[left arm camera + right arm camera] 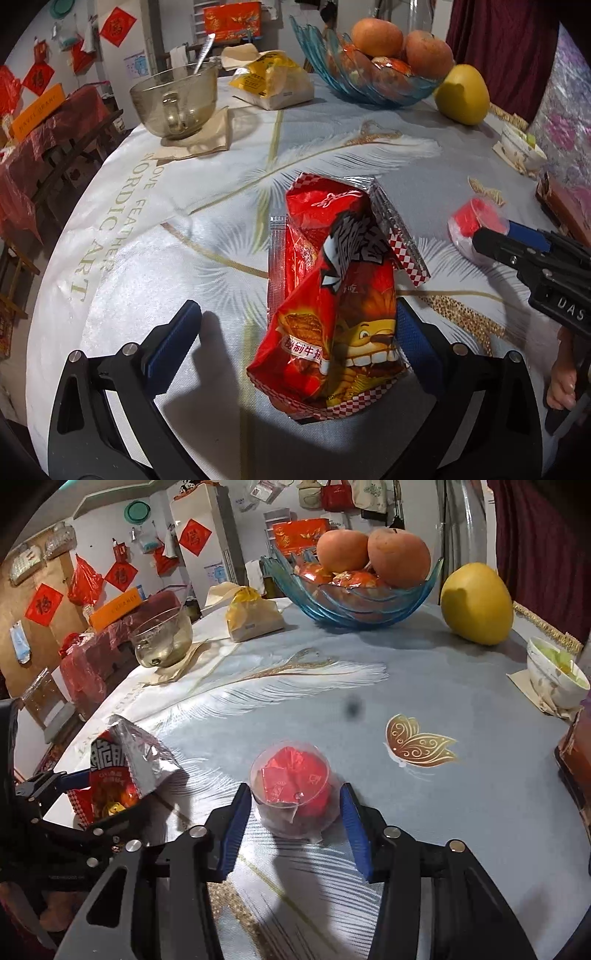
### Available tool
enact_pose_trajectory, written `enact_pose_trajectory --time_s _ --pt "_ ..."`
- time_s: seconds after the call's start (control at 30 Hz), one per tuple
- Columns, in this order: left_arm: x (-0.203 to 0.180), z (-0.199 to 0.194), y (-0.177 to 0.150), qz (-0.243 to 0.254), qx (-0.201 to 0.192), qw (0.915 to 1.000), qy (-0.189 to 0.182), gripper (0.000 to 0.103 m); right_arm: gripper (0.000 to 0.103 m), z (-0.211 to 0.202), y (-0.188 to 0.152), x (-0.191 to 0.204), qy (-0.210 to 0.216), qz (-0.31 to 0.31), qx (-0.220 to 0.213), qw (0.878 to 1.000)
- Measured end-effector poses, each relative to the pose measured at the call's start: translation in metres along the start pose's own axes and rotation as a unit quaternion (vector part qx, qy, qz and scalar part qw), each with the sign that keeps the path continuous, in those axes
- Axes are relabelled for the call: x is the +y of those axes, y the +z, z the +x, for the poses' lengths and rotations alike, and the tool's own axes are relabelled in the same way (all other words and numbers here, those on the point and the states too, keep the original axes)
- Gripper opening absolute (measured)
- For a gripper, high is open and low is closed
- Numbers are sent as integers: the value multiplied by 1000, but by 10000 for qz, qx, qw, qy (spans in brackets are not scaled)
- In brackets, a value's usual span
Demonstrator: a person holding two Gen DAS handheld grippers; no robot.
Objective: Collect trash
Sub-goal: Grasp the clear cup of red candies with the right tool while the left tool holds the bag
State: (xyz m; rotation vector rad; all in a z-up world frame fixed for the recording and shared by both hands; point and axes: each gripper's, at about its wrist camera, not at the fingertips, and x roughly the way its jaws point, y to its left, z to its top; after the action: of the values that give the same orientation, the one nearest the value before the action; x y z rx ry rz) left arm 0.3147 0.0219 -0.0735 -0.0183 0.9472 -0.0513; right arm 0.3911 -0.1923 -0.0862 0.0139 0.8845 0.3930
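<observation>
The right gripper (295, 830) has its jaws part-way spread on either side of a clear plastic cup (293, 794) stuffed with red wrappers; the blue pads (236, 830) stand just beside the cup's walls, with a thin gap showing on each side, so nothing is gripped. The cup lies on the tabletop (424, 686) near a printed gold butterfly (419, 744).

The left gripper (295, 350) has its jaws spread wide around a crumpled red snack bag (332, 295). The bag's lower right edge lies against the right pad (417, 354), while the left pad stands well apart from it, so the bag is not clamped. It rests on the tabletop with its torn silver-lined top pointing away from the camera.

Farther back stand a blue glass fruit bowl (354, 598) holding apples, a yellow fruit (476, 603) beside it, a glass mug (177, 99) with a spoon, a yellow-and-white packet (273, 79), and a small white bowl (554, 675) at the right edge.
</observation>
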Motion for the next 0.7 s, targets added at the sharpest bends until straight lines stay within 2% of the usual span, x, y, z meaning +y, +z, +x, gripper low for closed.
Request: enact_pose_trajectory --time_s 0.03,0.1,0.3,0.33,0.4,0.43,0.53,0.6,0.67,0.7 --pt "1 0 0 -32 7 10000 -12 97 66 0 0 1 0 -16 -2 10000" --pt "2 -1 0 -50 -15 10000 -11 97 70 1 1 3 -61 -38 -31 10000" --pt "-3 -9 0 52 -256 9996 62 97 70 8 5 0 58 67 83 9999" --pt "-3 -10 -1 68 -282 9996 65 97 67 9 5 -3 116 147 108 9998" --pt "-5 -10 -1 103 -314 9994 68 97 53 9 5 -8 255 259 111 9993" --pt "-5 -11 -1 110 -332 9994 74 97 50 7 4 -7 275 256 48 9993" --pt "-4 -12 -1 82 -350 9994 7 97 50 -8 1 4 98 -48 -263 9996" --pt "-2 -12 0 34 -340 9994 -65 96 50 -15 0 10 197 -109 -353 9991" --pt "0 -12 0 3 -323 9994 -138 91 50 -19 -1 11 257 -87 -383 9989" --pt "0 -11 0 -4 -274 9993 -249 84 50 -19 -1 11 259 -82 -383 9989"
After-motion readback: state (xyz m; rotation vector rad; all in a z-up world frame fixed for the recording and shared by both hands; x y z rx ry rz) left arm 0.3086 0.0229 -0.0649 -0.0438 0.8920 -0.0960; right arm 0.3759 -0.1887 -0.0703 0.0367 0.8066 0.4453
